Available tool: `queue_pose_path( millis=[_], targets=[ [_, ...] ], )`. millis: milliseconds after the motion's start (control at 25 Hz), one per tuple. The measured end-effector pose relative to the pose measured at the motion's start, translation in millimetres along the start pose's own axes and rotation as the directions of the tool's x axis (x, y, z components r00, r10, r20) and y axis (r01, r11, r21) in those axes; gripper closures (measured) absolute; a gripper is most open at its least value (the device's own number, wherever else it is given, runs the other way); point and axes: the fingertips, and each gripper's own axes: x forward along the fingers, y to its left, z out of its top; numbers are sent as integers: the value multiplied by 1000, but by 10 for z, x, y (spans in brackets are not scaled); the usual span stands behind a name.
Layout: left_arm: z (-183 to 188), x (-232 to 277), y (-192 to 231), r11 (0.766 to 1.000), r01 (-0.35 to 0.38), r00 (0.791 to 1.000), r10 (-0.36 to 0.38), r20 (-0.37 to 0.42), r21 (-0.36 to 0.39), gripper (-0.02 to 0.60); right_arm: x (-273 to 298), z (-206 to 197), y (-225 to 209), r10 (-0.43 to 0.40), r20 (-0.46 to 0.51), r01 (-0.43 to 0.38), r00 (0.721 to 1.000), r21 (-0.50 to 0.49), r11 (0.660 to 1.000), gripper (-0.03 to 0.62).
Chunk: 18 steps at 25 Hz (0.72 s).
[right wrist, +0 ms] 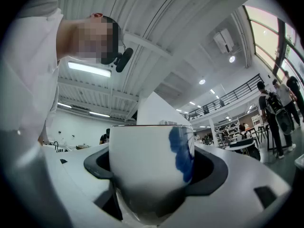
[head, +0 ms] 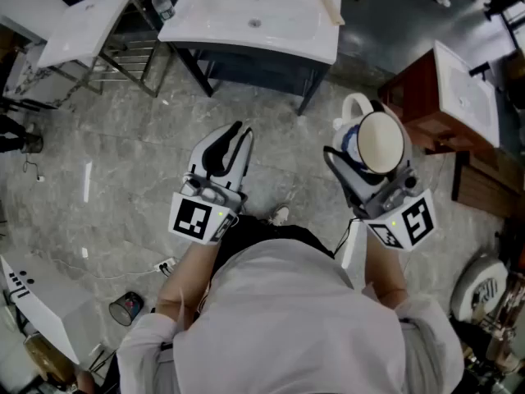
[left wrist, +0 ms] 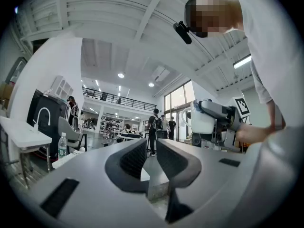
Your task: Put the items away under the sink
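Mug [right wrist: 152, 170], white with a blue patch on its side, sits clamped between the two dark jaws of the right gripper [right wrist: 154, 175]. The jaws press on its left and right walls. In the head view the mug [head: 381, 142] rides in the air over the grey marble floor [head: 123, 162] with its pale inside facing the camera and its handle toward the far side. The right gripper [head: 367, 158] grips it just ahead of the marker cube [head: 406, 220].

The left gripper [left wrist: 151, 148] carries nothing; its jaws stand almost together, with only a thin gap between them. In the head view the left gripper [head: 232, 138] is level with the right one and well apart from it, both held out in front of the person's white shirt [head: 287, 318].

Farther ahead stands the white sink [head: 254, 15] on a dark cabinet [head: 246, 68], well clear of both grippers. A water bottle [head: 162, 2] shows just beside the sink's far left corner. A red-brown cabinet [head: 426, 97] with a white top stands to the right, near the mug. A small dark cup [head: 125, 308] lies on the floor at the person's left.
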Motion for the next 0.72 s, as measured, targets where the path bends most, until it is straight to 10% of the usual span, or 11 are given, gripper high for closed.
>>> queue_pose_path(
  millis=[720],
  targets=[
    [-45,175,-200,999,35,999,-35,0,-31,523,-21,5,-36,21,11,-22,1000,25,999,191]
  ],
)
